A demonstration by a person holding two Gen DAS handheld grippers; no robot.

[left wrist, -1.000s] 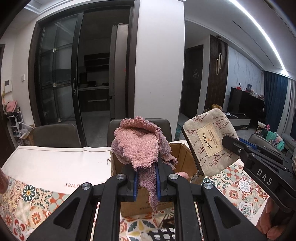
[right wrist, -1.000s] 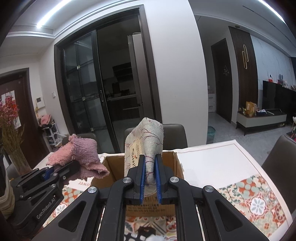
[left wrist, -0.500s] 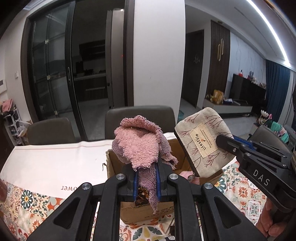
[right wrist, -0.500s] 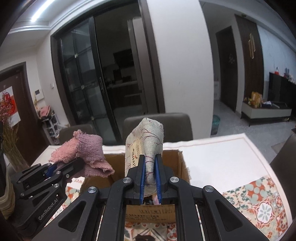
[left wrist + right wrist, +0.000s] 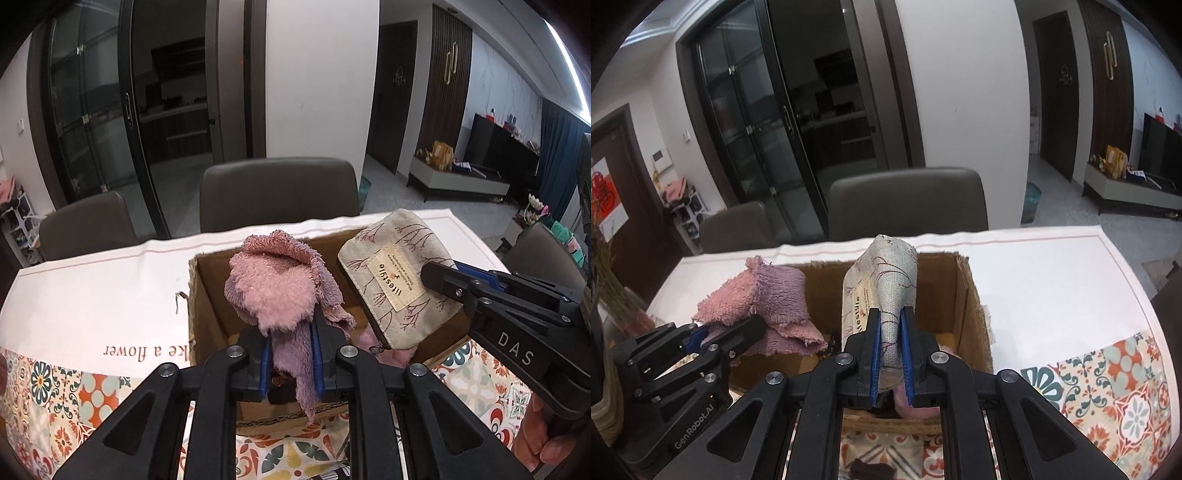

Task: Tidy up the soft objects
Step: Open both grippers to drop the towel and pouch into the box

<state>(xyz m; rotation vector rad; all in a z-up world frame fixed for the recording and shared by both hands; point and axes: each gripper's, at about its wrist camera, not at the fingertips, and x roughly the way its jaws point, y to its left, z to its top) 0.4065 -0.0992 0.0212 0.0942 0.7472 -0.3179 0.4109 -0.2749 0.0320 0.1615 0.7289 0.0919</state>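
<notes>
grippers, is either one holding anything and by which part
Both. The left gripper pinches the pink towel by its hanging lower folds. The right gripper clamps the beige pouch at its narrow lower end.

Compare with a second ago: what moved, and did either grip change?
Both grippers came forward and down over the cardboard box, whose open inside now shows. The left gripper stays clamped on the pink towel; the right gripper stays clamped on the beige pouch. Nothing released. Box and tablecloth unmoved.
</notes>
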